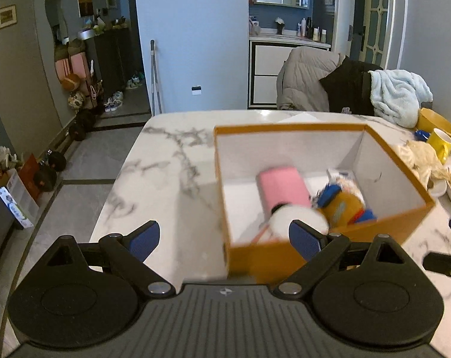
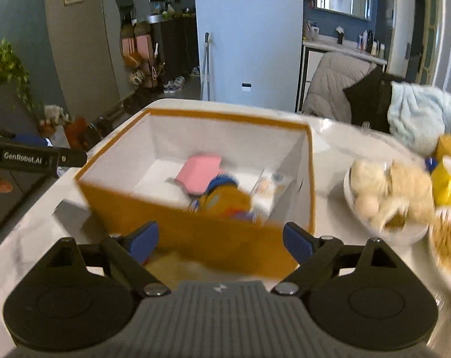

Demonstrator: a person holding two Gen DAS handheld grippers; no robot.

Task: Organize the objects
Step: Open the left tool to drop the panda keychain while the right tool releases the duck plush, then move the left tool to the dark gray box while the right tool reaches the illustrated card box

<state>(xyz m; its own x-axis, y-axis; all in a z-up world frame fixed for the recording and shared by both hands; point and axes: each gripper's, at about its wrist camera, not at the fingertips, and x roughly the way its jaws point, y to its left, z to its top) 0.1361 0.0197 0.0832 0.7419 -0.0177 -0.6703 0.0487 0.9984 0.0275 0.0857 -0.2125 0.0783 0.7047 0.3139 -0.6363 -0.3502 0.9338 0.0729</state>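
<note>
Orange box [image 1: 321,256] with white inside set on marble table [image 1: 171,155], open at top. Pink block [image 1: 283,189] lying on box floor; blue-and-orange toy [image 1: 343,205] just beside it, toward right wall; both blurred. White fuzzy ball [image 1: 297,220] seen near front wall of box.

Left claw [image 1: 224,240] spread wide, nothing pinched, held in front of box's near left corner. Right claw [image 2: 221,243] spread wide, empty, held before box's near wall.

Yellow mug [image 2: 447,183] and plate of pale food [image 2: 386,197] placed right of box.
</note>
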